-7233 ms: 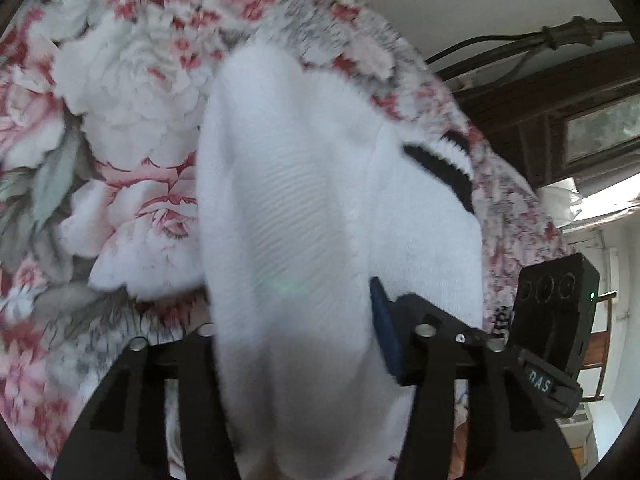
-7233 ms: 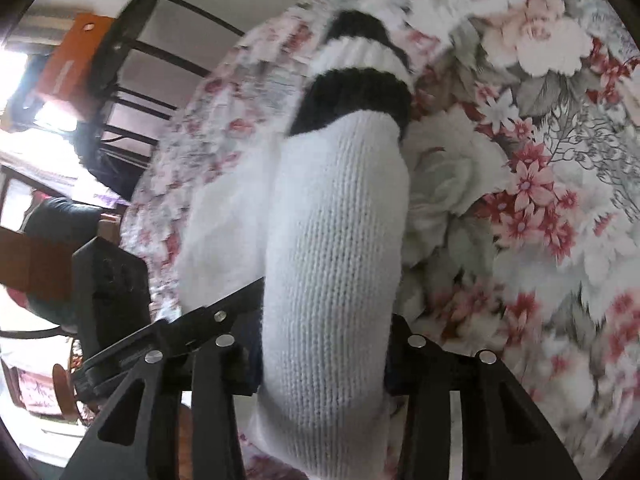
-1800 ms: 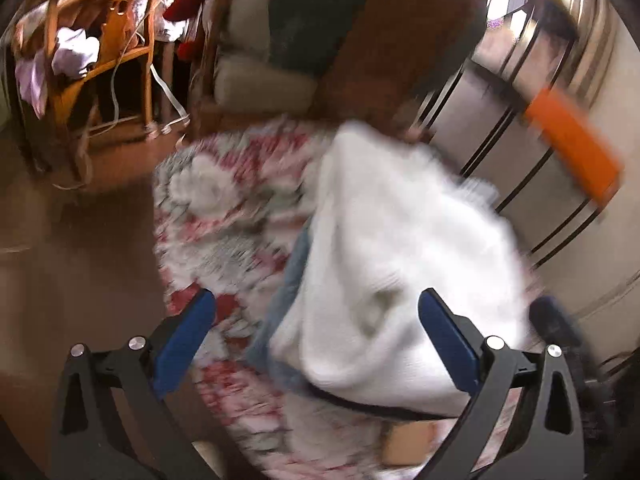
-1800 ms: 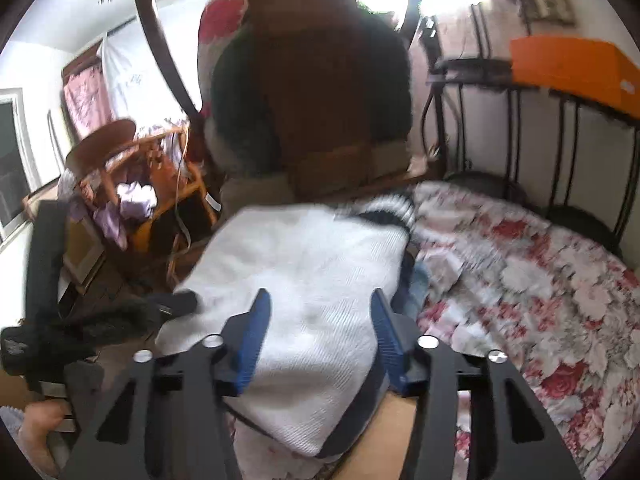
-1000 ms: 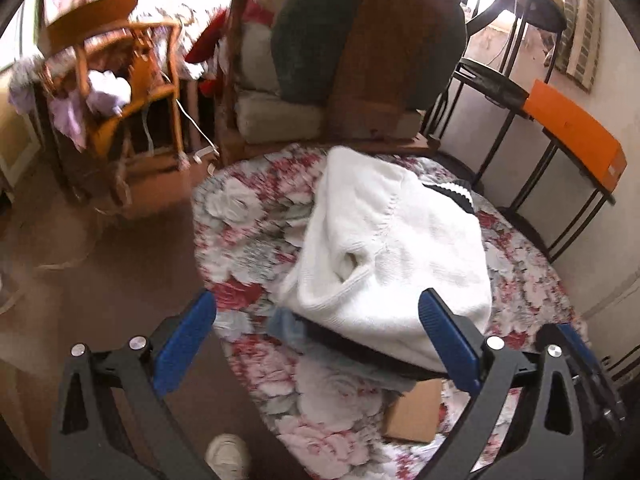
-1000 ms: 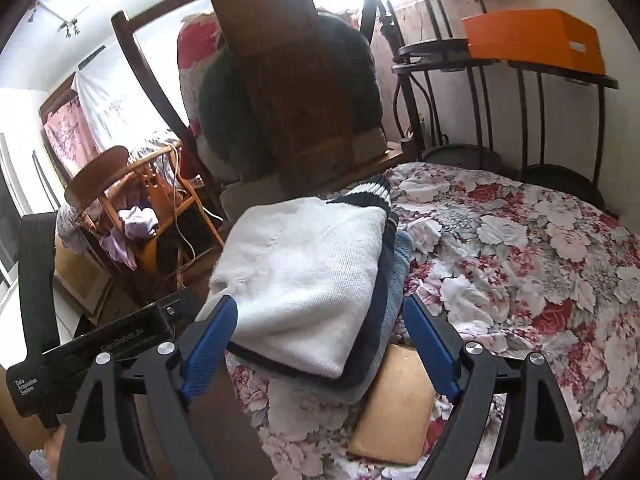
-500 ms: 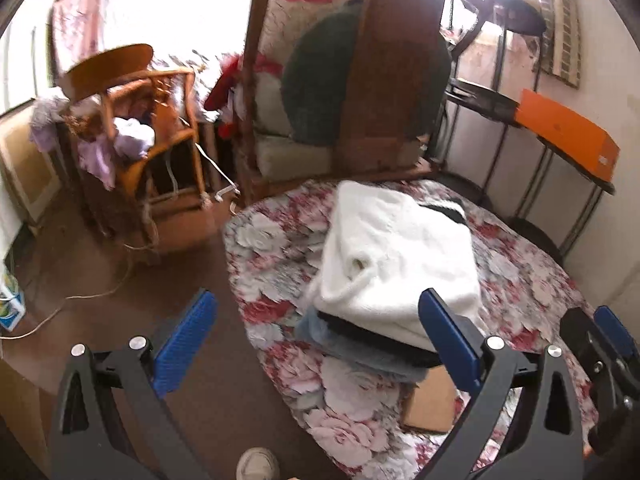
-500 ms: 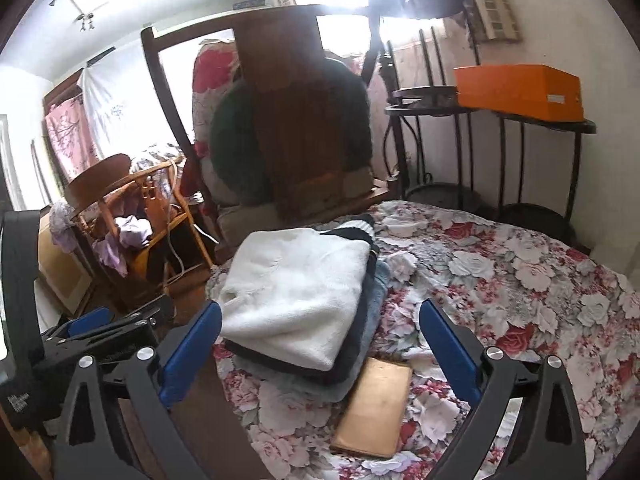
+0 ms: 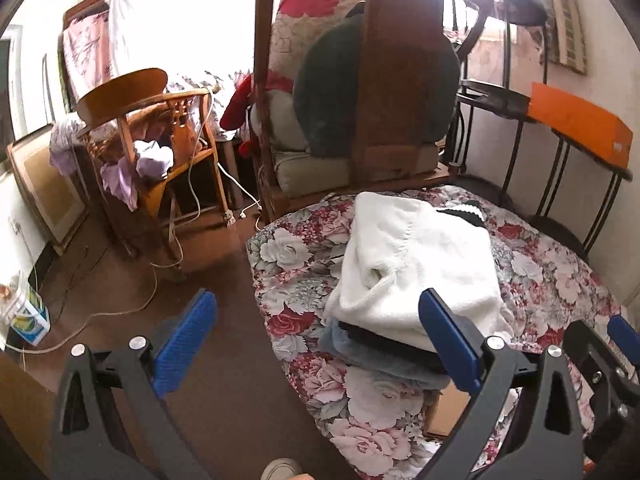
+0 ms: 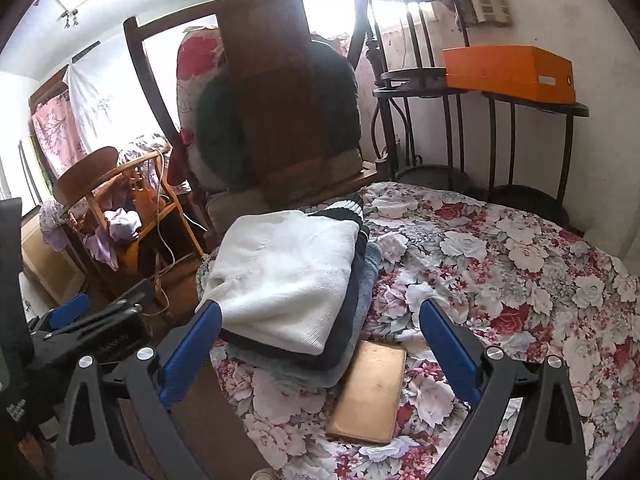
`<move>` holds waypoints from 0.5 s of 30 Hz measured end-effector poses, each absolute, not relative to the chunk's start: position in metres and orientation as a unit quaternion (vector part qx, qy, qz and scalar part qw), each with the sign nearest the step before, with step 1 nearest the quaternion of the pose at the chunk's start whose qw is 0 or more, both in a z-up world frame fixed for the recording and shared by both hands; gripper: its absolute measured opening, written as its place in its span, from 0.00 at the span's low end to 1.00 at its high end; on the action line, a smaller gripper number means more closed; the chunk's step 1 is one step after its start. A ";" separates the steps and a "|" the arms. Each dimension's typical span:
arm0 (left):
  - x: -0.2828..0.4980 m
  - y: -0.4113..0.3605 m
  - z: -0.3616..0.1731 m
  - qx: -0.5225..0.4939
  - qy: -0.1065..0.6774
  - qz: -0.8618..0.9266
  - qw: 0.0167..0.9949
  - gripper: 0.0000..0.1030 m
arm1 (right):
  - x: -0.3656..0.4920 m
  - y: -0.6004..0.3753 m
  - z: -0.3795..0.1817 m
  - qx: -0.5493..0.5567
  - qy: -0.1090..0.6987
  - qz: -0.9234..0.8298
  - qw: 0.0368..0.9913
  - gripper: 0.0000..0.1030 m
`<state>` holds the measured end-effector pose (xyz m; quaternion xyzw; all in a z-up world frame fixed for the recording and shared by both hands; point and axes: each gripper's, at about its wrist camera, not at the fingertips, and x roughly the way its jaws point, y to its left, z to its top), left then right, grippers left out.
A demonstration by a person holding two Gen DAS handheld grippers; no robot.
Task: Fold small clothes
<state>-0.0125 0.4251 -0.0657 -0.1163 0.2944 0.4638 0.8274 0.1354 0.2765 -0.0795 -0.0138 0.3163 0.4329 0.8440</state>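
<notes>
A folded white knit sweater [image 9: 416, 264] with a black-and-white striped cuff lies on top of a stack of folded clothes, a dark one and a grey-blue one [image 9: 376, 356], at the left end of the floral table [image 9: 296, 264]. The sweater also shows in the right wrist view [image 10: 288, 272]. My left gripper [image 9: 316, 332] is open and empty, held back above the floor and table edge. My right gripper [image 10: 320, 344] is open and empty, held back in front of the stack. The left gripper also shows in the right wrist view [image 10: 84, 320].
A tan flat pad [image 10: 370, 392] lies on the floral cloth [image 10: 500, 264] beside the stack. Behind stand a wooden chair with cushions [image 10: 276, 120], a wooden chair with clothes [image 9: 148, 136], and a metal rack with an orange box [image 10: 508, 72]. Cables lie on the floor [image 9: 120, 308].
Both grippers let go of the white sweater, opened wide and drew back and up from the stack. The sweater now rests folded on the pile.
</notes>
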 end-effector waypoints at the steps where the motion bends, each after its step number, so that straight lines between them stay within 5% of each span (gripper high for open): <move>1: -0.011 0.424 -0.066 -0.116 0.296 0.460 0.829 0.96 | 0.135 0.276 -0.080 -0.012 0.316 0.435 0.843 0.97; 15: 0.000 0.424 -0.073 -0.130 0.320 0.433 0.833 0.96 | 0.138 0.275 -0.080 -0.002 0.324 0.444 0.835 0.97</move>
